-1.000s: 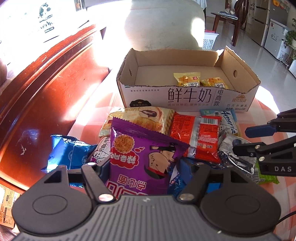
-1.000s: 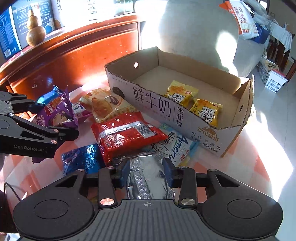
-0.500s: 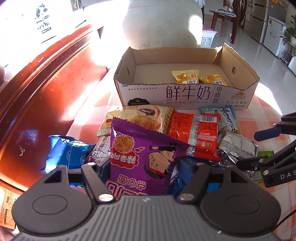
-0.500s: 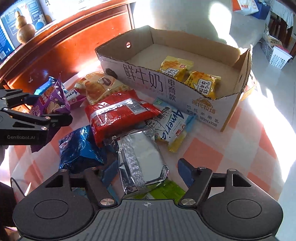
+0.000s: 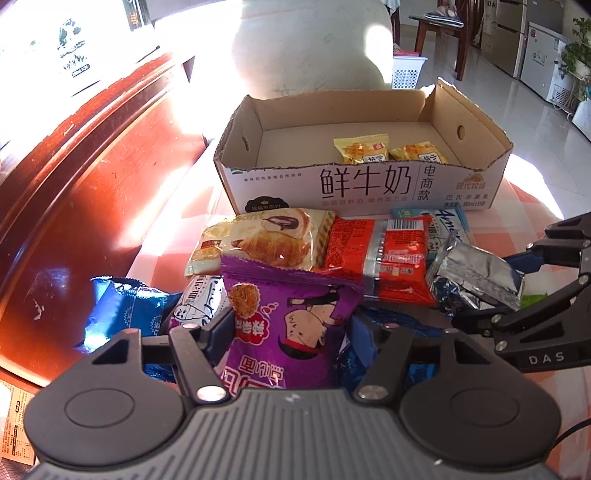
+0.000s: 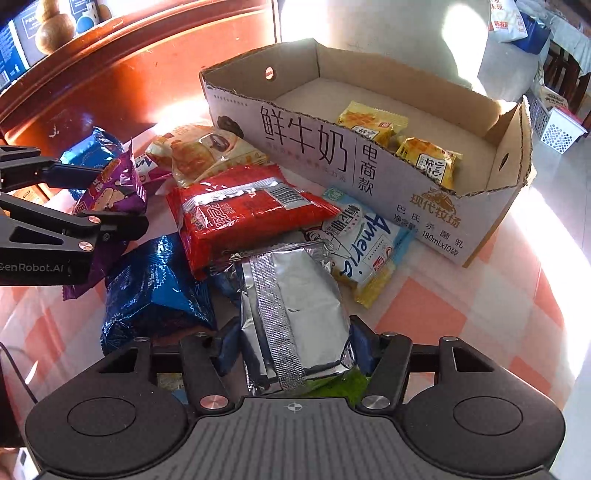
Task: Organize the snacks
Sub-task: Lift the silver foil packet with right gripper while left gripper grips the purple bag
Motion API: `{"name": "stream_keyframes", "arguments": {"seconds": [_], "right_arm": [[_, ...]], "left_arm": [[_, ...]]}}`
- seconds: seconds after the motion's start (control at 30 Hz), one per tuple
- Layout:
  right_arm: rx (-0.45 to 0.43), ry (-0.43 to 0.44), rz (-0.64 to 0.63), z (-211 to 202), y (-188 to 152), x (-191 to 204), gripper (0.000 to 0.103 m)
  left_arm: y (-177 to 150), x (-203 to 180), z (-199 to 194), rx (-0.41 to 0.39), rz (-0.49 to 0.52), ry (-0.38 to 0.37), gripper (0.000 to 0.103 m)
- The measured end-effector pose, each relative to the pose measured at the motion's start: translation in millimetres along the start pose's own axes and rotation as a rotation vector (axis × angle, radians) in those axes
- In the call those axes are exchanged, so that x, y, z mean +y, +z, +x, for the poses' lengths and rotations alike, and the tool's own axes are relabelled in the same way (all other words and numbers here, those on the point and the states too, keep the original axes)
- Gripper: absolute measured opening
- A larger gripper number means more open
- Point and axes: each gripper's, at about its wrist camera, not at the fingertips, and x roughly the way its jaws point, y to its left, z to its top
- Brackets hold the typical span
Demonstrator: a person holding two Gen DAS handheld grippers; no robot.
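My left gripper (image 5: 291, 332) is shut on a purple noodle snack packet (image 5: 288, 314), held above the pile; it also shows in the right wrist view (image 6: 110, 184). My right gripper (image 6: 291, 347) is shut on a silver foil packet (image 6: 295, 310), lifted off the table; the foil packet also shows in the left wrist view (image 5: 476, 280). An open cardboard box (image 5: 369, 184) stands beyond the pile with two yellow packets (image 5: 362, 147) inside. A red packet (image 6: 243, 210), a croissant packet (image 6: 199, 151), a blue packet (image 6: 155, 291) and a light-blue packet (image 6: 369, 243) lie in front of the box.
A red-brown wooden cabinet (image 5: 74, 184) runs along the left of the checked tablecloth (image 6: 461, 306). A green packet (image 6: 332, 384) lies under the foil packet. A white basket (image 5: 406, 72) and a chair (image 5: 439, 33) stand on the floor behind the box.
My right gripper opened, then closed on the silver foil packet and raised it. My left gripper kept its hold on the purple packet and moved slightly toward the box.
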Motion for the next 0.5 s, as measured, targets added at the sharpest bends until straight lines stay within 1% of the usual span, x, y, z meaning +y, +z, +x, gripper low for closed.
{"name": "stream_keyframes", "arguments": {"seconds": [0.17, 0.27, 0.3, 0.33, 0.37, 0.43, 0.5], "right_arm": [[-0.093, 0.033, 0.032, -29.7, 9.0, -5.6, 0.059], [-0.125, 0.047, 0.027, -40.5, 12.7, -5.0, 0.059], [-0.135, 0.048, 0.027, -43.2, 13.5, -4.5, 0.059], [-0.145, 0.051, 0.028, -46.2, 14.5, -4.3, 0.059], [-0.156, 0.054, 0.029, -48.6, 16.0, -4.1, 0.059], [-0.167, 0.061, 0.029, -51.3, 18.3, -4.8, 0.059], [-0.159, 0.065, 0.032, -48.1, 19.1, -3.7, 0.059]], "left_arm": [[5.0, 3.4, -9.4, -0.036, -0.011, -0.007, 0.062], [8.3, 5.5, -14.7, -0.055, -0.022, -0.014, 0.06], [9.3, 5.5, -16.5, -0.061, -0.021, -0.012, 0.055], [11.1, 5.3, -20.2, -0.077, -0.019, -0.012, 0.042], [13.1, 5.0, -23.0, -0.087, -0.017, -0.009, 0.04], [16.9, 4.9, -27.9, -0.116, -0.023, -0.019, 0.04], [17.9, 3.4, -25.8, -0.109, -0.028, -0.037, 0.041]]}}
